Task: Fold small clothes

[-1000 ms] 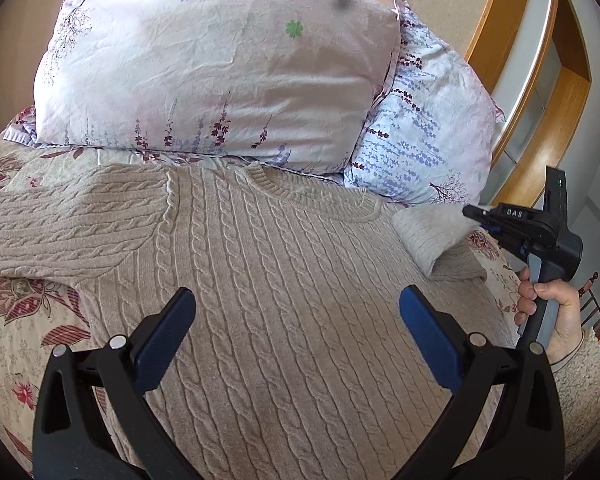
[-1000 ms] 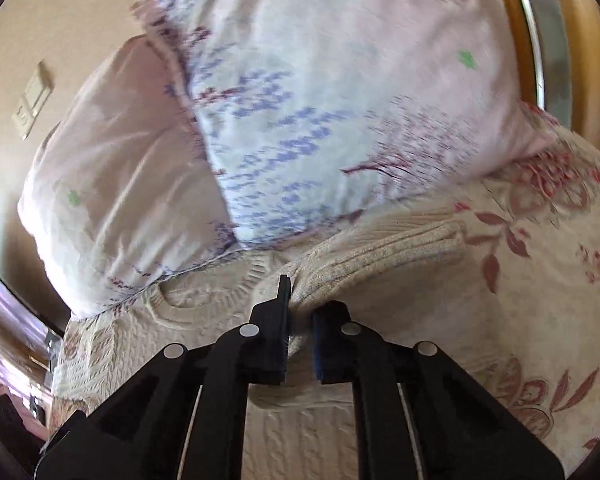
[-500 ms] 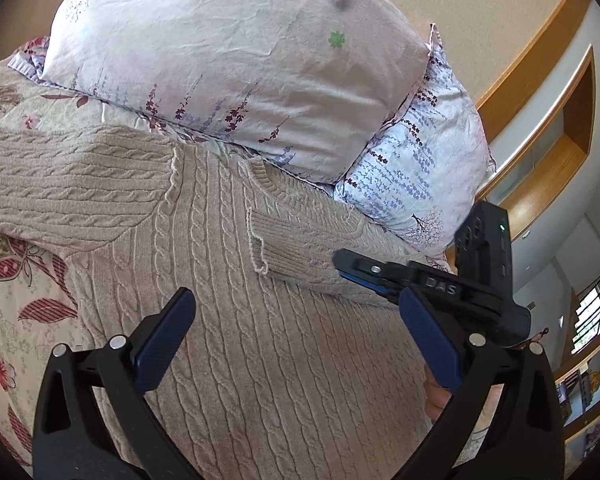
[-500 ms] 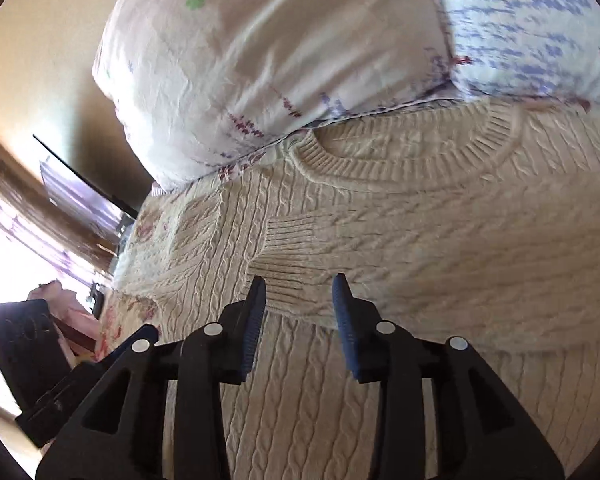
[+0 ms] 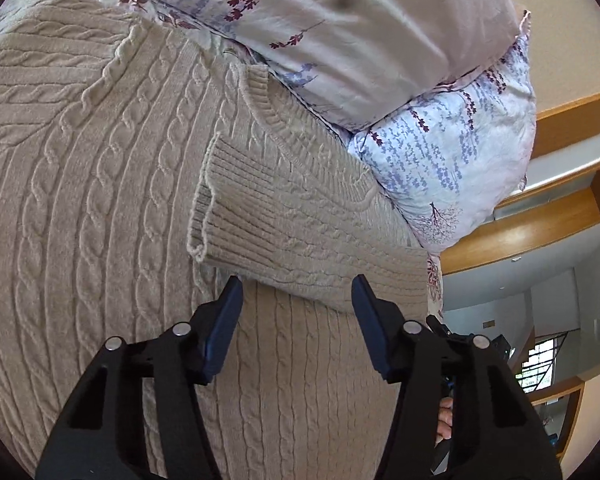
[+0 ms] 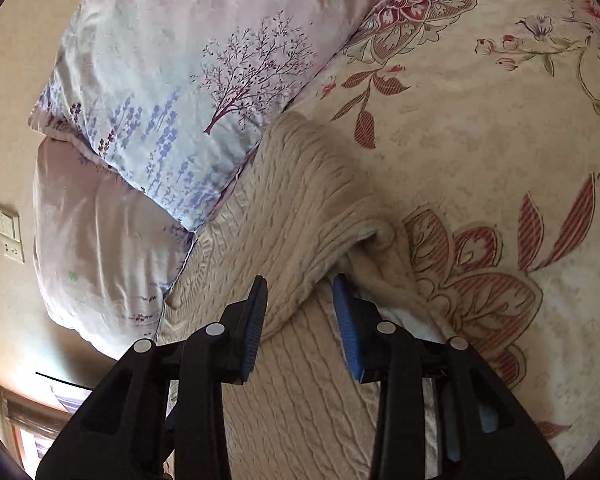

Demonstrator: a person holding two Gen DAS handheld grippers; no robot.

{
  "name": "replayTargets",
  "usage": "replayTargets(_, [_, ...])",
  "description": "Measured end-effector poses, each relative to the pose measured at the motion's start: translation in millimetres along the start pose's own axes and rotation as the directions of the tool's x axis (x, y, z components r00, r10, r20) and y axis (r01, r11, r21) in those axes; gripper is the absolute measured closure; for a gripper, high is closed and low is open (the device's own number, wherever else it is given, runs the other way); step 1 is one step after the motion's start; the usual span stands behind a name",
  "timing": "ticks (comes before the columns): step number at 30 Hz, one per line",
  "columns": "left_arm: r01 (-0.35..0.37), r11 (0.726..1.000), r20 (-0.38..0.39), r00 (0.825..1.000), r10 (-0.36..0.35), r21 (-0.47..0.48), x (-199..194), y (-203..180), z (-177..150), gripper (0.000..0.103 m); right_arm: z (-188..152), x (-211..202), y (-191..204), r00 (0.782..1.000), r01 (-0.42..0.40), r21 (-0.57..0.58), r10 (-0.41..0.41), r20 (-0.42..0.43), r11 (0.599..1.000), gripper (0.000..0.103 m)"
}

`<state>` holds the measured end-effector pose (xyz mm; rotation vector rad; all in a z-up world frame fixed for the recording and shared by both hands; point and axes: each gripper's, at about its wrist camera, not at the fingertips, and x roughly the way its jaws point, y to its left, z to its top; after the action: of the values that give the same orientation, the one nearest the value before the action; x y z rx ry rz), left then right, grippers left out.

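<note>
Two floral pillows (image 5: 380, 40) on a flowered bedspread (image 6: 480, 140), wall switch (image 6: 9, 226)

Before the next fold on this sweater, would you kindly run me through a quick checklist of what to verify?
1. Folded sleeve lies across the sweater chest: ok.
2. Sleeve cuff flat: not ok, its edge curls a little.
3. Left claw open and holding nothing: ok.
4. Right claw open at the sleeve's fold, not pinching it: ok.
5. Shoulder fold tidy: not ok, fabric is bunched beside the right claw.
6. Other sleeve spread out for folding: cannot tell, it runs out of view.
7. Pillows off the collar: ok.
</note>
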<state>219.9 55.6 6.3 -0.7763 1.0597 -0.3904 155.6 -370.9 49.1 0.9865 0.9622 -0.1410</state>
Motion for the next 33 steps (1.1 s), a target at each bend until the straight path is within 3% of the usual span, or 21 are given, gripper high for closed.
replayTargets(1, [-0.007, 1.000, 0.003, 1.000, 0.008, -0.014, 2.9, 0.7, 2.3, 0.054, 2.0, 1.6, -1.5, 1.000, 0.008, 0.001, -0.008, 0.010, 1.000, 0.070])
replayTargets(5, [-0.057, 0.997, 0.034, 0.998, 0.058, -0.044, 12.7, 5.5, 18.1, 0.081, 5.3, 7.4, -3.8, 0.999, 0.016, -0.004, -0.016, 0.039, 1.000, 0.088])
replayTargets(8, [-0.061, 0.997, 0.046, 0.997, 0.063, -0.046, 16.4, 10.1, 28.8, 0.094, 4.9, 9.0, 2.6, 0.999, 0.015, -0.030, -0.014, 0.052, 0.999, 0.094])
replayTargets(14, [-0.071, 0.997, 0.117, 0.991, 0.068, 0.023, -8.8, 7.0, 41.8, 0.095, -6.5, 0.5, 21.3, 0.998, -0.009, -0.130, 0.017, 0.061, 0.991, 0.094])
replayTargets(17, [-0.122, 0.992, 0.129, 0.985, 0.117, 0.034, -14.7, 14.8, 48.4, 0.095, -15.8, 12.0, 22.4, 1.000, 0.014, -0.145, -0.010, 0.025, 0.989, 0.094])
replayTargets(20, [-0.167, 0.986, 0.094, 0.982, 0.164, 0.020, -6.3, 27.1, 49.0, 0.095, -22.2, 22.2, 17.2, 0.999, 0.051, -0.146, -0.051, 0.006, 0.988, 0.094])
replayTargets(24, [-0.164, 0.986, 0.091, 0.983, 0.161, 0.026, -8.2, 30.7, 46.4, 0.090, -27.1, 18.3, 20.8, 0.997, 0.076, -0.180, -0.075, 0.010, 0.981, 0.093])
replayTargets(25, [-0.155, 0.988, 0.095, 0.984, 0.152, 0.024, -12.4, 30.4, 45.1, 0.087, -28.6, 15.0, 22.1, 0.998, 0.068, -0.179, -0.068, 0.007, 0.981, 0.086])
replayTargets(27, [-0.143, 0.989, 0.121, 0.983, 0.137, 0.041, -27.7, 30.1, 41.0, 0.065, -32.6, 8.2, 25.4, 0.999, 0.041, -0.190, -0.043, -0.006, 0.981, 0.062])
replayTargets(28, [-0.139, 0.989, 0.143, 0.981, 0.131, 0.048, -38.4, 31.3, 38.1, 0.061, -35.6, 3.5, 27.7, 1.000, 0.028, -0.202, -0.029, -0.001, 0.979, 0.050])
replayTargets(30, [-0.119, 0.992, 0.171, 0.979, 0.110, 0.048, -62.0, 38.6, 32.4, 0.054, -41.9, -3.9, 34.4, 1.000, 0.017, -0.241, -0.014, 0.011, 0.970, 0.048])
replayTargets(33, [-0.112, 0.994, 0.225, 0.969, 0.106, 0.012, -106.0, 64.4, 22.7, 0.052, -52.2, -10.2, 44.8, 1.000, -0.012, -0.307, 0.013, -0.002, 0.952, 0.048])
